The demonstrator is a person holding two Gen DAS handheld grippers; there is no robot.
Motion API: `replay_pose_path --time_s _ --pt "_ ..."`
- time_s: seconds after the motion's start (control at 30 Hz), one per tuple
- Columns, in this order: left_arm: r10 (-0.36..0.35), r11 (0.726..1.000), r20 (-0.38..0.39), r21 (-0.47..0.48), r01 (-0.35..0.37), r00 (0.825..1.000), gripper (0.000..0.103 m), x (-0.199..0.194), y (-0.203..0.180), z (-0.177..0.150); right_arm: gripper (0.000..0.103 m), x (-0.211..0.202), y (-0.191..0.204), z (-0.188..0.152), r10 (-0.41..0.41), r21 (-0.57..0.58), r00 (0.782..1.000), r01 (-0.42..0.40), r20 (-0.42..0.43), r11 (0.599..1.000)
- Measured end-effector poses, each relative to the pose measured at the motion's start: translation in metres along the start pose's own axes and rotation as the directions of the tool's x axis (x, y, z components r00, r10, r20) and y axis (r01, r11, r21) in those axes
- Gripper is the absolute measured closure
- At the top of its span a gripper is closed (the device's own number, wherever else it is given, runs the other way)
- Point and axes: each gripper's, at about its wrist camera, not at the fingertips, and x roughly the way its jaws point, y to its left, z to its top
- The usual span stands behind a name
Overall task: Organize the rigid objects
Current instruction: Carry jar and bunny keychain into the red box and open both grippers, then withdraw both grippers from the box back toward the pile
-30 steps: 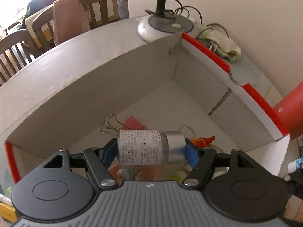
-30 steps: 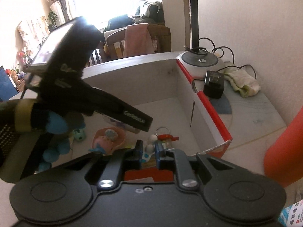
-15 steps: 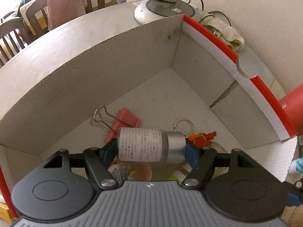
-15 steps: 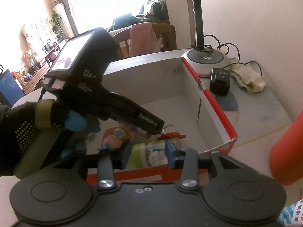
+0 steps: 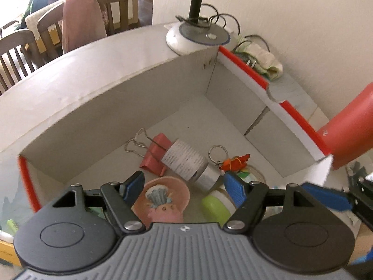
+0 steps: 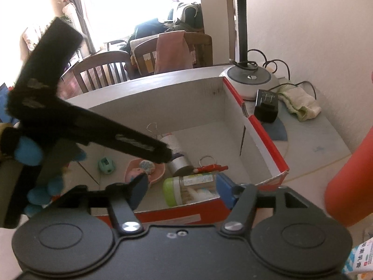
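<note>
Your left gripper (image 5: 184, 186) stands open with nothing between its pads; the jar (image 5: 186, 163) lies just beyond them on the box (image 5: 298, 119) floor, tilted, its silver cap toward you and its far end on the red clip (image 5: 153, 157). It looks let go so it can settle among the other small things. Your right gripper (image 6: 180, 187) has just been opening; its jaws are wide and hold nothing, with the green-capped bottle (image 6: 190, 187) lying on its side past them, inside the near wall. Beside it sit a pink dish (image 6: 144, 169), a key ring (image 6: 206, 159) with an orange charm, and a small teal toy (image 6: 106, 165). Both hands seem placed over the box to drop items in. Beyond, the table (image 6: 310, 144) carries a lamp base (image 6: 249, 80), a black plug (image 6: 265, 108) and a cloth (image 6: 300, 103); wooden chairs (image 6: 105, 70) stand before a bright window.
</note>
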Motion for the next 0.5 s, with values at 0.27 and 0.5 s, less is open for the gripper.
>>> replay_pose_path --time_s 0.27,0.5 --pt "-0.013 1.0 0.063 -0.003 0.013 0.998 0.028 -0.044 0.017 -0.018 0.03 -0.017 0.017 -0.001 -0.024 -0.002 0.999 0.024 0.022 1.0" --pt "-0.036 0.999 0.127 0.001 0.036 0.991 0.028 -0.088 0.032 -0.038 0.017 -0.042 0.042 -0.002 -0.013 0.013 0.997 0.012 0.075 1.0"
